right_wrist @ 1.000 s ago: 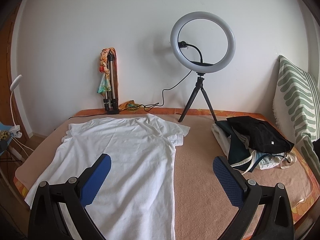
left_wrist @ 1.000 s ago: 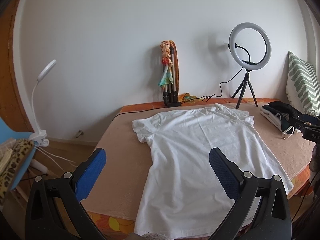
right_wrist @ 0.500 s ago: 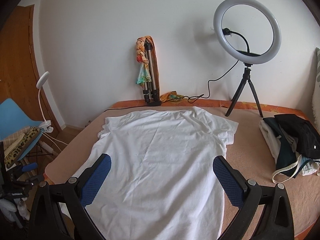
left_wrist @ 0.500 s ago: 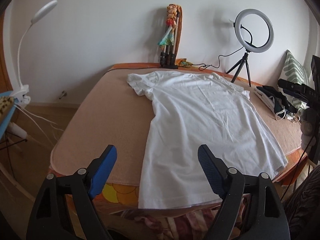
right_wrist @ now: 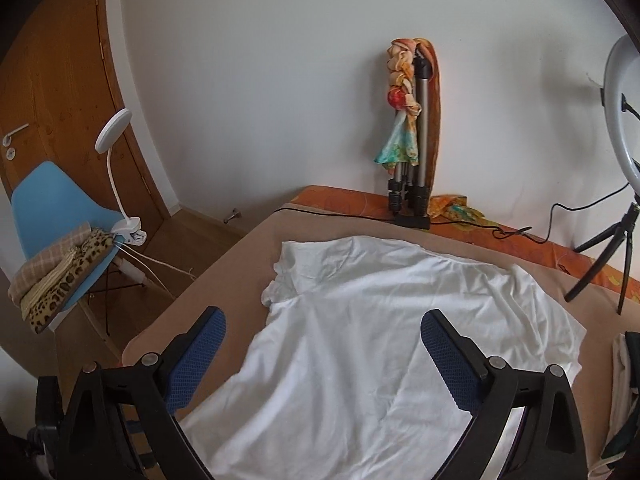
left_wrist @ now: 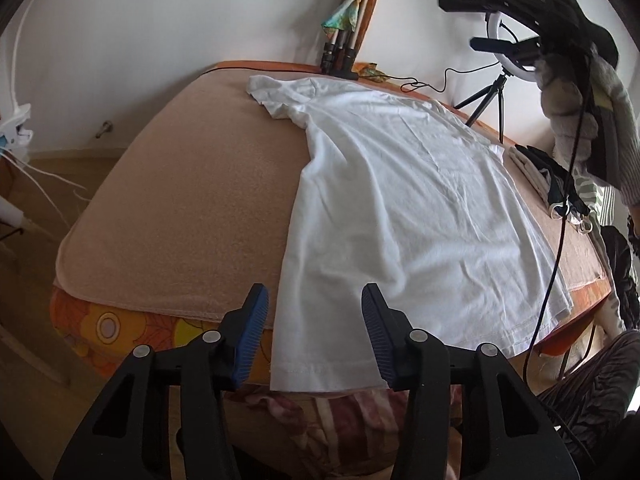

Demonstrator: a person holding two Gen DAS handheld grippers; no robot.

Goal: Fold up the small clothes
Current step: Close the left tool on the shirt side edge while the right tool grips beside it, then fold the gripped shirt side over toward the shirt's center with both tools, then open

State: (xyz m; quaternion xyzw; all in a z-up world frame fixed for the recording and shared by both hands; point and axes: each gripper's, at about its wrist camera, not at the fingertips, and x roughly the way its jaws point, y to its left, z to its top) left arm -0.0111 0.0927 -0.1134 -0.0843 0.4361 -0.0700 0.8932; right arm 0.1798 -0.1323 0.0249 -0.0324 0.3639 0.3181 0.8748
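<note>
Left hand-held gripper [left_wrist: 314,330] gapes over white T-shirt [left_wrist: 400,200] hem corner.

Against the wall ahead of me, a folded tripod [right_wrist: 416,152] stands draped with a scarf [right_wrist: 400,128]. A ring light [right_wrist: 618,128] stands right; a blue chair [right_wrist: 48,208] carries a clip lamp [right_wrist: 116,160].

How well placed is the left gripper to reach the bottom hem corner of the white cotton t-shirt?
Probably well placed: the left gripper is open, with the white cotton t-shirt hem corner hanging over the bed edge between its fingers, and nothing in between.
</note>
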